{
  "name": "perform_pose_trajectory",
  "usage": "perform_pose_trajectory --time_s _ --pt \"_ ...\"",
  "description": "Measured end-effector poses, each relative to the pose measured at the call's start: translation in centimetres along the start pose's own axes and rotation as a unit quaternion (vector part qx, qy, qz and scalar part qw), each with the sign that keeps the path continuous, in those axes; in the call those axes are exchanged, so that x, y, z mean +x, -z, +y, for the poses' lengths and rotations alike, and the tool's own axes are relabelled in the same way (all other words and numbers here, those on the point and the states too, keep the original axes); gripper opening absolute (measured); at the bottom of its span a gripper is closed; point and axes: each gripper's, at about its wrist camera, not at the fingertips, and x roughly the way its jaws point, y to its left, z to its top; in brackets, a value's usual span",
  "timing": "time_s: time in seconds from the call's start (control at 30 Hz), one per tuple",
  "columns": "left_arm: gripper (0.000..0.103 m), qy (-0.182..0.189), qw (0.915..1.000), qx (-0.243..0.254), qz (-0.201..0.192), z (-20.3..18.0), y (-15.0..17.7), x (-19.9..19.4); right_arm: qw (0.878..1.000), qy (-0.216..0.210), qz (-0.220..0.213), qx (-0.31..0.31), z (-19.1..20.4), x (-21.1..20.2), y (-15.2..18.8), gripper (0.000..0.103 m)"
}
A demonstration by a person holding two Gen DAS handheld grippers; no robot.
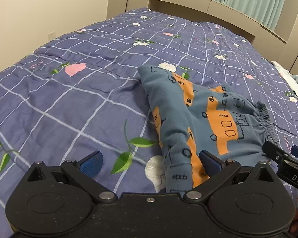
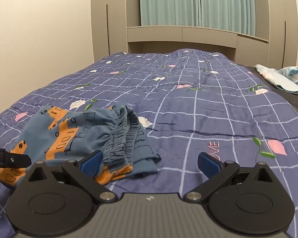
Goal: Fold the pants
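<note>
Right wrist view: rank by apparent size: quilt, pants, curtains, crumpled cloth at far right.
1. quilt, fills most of the frame.
2. curtains and pants look about alike; the pants are much nearer the camera, so no ranking between them.
3. crumpled cloth, smallest, though farther off.

Blue-and-orange patterned pants [image 1: 200,119] lie folded in a bundle, elastic waistband bunched.

One pants [image 1: 204,119], two grippers [image 1: 151,163] [image 2: 151,163]
</note>
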Motion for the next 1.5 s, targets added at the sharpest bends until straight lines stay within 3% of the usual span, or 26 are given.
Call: perform_pose_trajectory --time_s 0.27,0.8,0.93,1.27,1.5 --pt "0.102 -0.012 0.9999 -0.003 -0.002 0.0 0.4 -1.4 1.000 0.008 -0.014 -0.006 0.3 -1.2 0.6 0.103" --pt "0.102 -0.021 0.9998 -0.004 0.001 -0.2 1.1 -3.1 1.000 0.003 -0.002 0.009 -0.1 -1.7 1.4 0.103" --pt "0.102 -0.020 0.9998 -0.006 -0.001 -0.2 0.8 -3.7 1.000 0.003 -0.025 0.010 -0.1 -2.8 1.6 0.103" --pt "0.102 -0.011 0.9999 0.000 -0.007 -0.9 -0.7 -3.2 0.998 -0.034 -0.056 0.001 0.3 -3.9 0.8 0.103" --pt "0.102 0.007 0.9999 0.004 -0.010 -1.8 -2.9 -0.9 0.996 -0.071 -0.047 -0.002 0.0 -1.4 -1.3 0.103"
